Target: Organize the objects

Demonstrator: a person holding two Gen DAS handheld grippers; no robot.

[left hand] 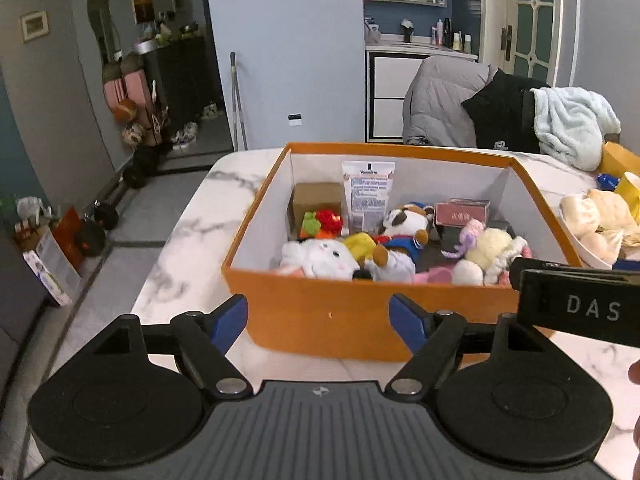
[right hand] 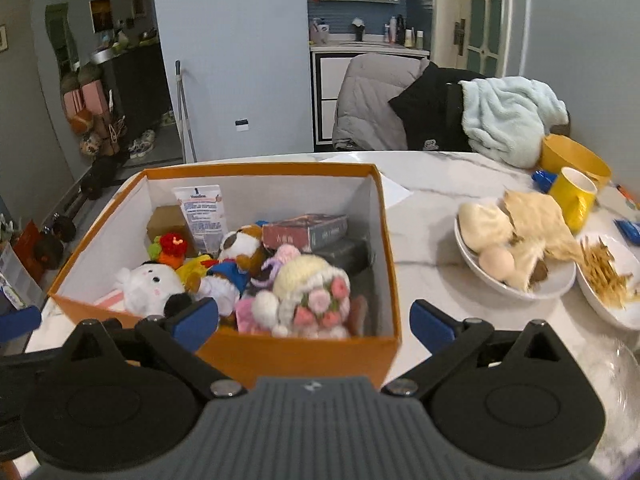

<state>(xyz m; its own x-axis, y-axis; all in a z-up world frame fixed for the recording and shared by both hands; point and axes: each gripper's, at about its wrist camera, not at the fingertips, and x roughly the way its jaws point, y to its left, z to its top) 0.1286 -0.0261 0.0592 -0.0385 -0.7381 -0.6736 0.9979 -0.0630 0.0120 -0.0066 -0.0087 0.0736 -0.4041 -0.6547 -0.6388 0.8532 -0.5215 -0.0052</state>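
Orange box [left hand: 360, 316] centre frame in both views, on marble table [left hand: 180, 248], already packed: white plush [right hand: 150, 286], dog plush [right hand: 240, 246], lotion tube [right hand: 202, 216], dark red carton [right hand: 306, 232], knitted doll [right hand: 308, 292].

Left gripper [left hand: 320, 322] spread wide, empty, before box's near wall. Right gripper [right hand: 314, 322] likewise spread, empty, at box's near right corner.

Risks, judged: box is full, so another item could spill over rim; right-side swing could clip food bowl [right hand: 476, 270] or yellow mug [right hand: 574, 198], right of frame.
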